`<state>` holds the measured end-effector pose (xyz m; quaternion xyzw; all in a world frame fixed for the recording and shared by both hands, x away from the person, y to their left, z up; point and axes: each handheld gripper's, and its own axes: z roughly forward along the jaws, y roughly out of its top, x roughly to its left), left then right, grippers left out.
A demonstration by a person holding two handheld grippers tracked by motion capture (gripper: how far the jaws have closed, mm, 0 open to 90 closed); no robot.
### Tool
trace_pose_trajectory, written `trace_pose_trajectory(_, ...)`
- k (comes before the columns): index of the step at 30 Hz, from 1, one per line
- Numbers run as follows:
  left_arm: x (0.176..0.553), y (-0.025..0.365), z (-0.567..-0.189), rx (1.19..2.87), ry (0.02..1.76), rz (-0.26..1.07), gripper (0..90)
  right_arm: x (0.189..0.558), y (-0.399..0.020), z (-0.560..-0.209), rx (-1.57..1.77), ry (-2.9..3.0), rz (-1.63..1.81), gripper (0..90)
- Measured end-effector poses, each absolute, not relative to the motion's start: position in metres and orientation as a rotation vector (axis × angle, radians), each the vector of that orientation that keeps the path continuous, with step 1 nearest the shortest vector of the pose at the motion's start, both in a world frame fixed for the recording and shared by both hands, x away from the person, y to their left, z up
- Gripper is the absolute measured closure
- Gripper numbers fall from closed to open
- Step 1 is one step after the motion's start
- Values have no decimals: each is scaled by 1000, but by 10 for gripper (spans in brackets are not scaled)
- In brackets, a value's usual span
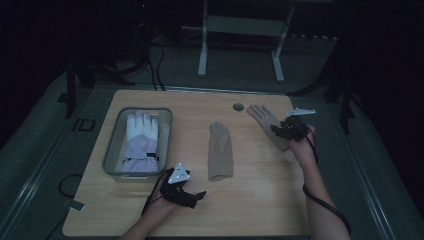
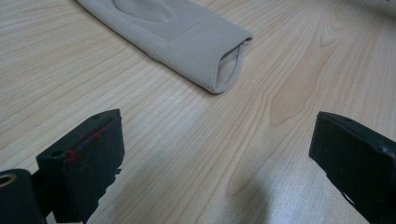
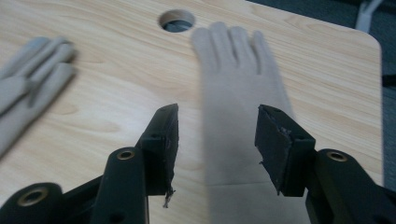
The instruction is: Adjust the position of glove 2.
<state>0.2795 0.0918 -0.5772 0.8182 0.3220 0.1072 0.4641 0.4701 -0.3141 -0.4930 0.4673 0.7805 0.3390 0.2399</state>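
High view. A wooden bench (image 1: 260, 200) is carrying a grey bin (image 1: 111, 150) that is holding a white and lilac ski glove (image 1: 140, 142). One beige knit glove (image 1: 220, 150) is lying flat near the bench's centre, and a second beige glove (image 1: 265, 120) is lying toward the far right, fingers pointing at a round cable hole (image 1: 238, 107). The right gripper (image 1: 290, 131) is hovering over the cuff end of that second glove; the left gripper (image 1: 192, 197) is resting low near the front edge, just beside the bin.

Left gripper view. The jaws are standing wide apart with nothing but bare wood between them. The open cuff of the central glove (image 2: 187, 32) is lying ahead of them, apart from both pads.

Right gripper view. The jaws are standing roughly half apart, straddling the wrist of the far glove (image 3: 243, 93) from above without pressing on it; the central glove's fingers (image 3: 32, 70) are showing at the left. The picture is blurring, which suggests the hand is travelling.

Risks, as judged from here. The cloth is lying flat and thin, so jaws that are closing too high are likely to shut on air, and jaws that are descending too hard may jam against the wood. A pinch taking only the upper layer could let the glove unfold and slip. Closing while the hand is moving sideways could drag the glove toward the bench's right edge.
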Motion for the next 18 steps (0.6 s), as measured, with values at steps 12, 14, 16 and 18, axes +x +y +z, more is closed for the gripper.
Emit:
trace_pose_trajectory(12,280,93,-577,2003,798,252,37,513,-332,-505,1339,2128,837,486)
trace_pose_trajectory(14,280,93,-577,2001,801,254,37,519,-332,-511,1345,2138,796,479)
trace_pose_trajectory(16,280,93,-577,2002,803,254,37,525,-331,-517,1371,2151,796,448)
trace_pose_trajectory(18,280,92,-577,2004,807,255,37,528,-330,-520,1391,2157,781,439)
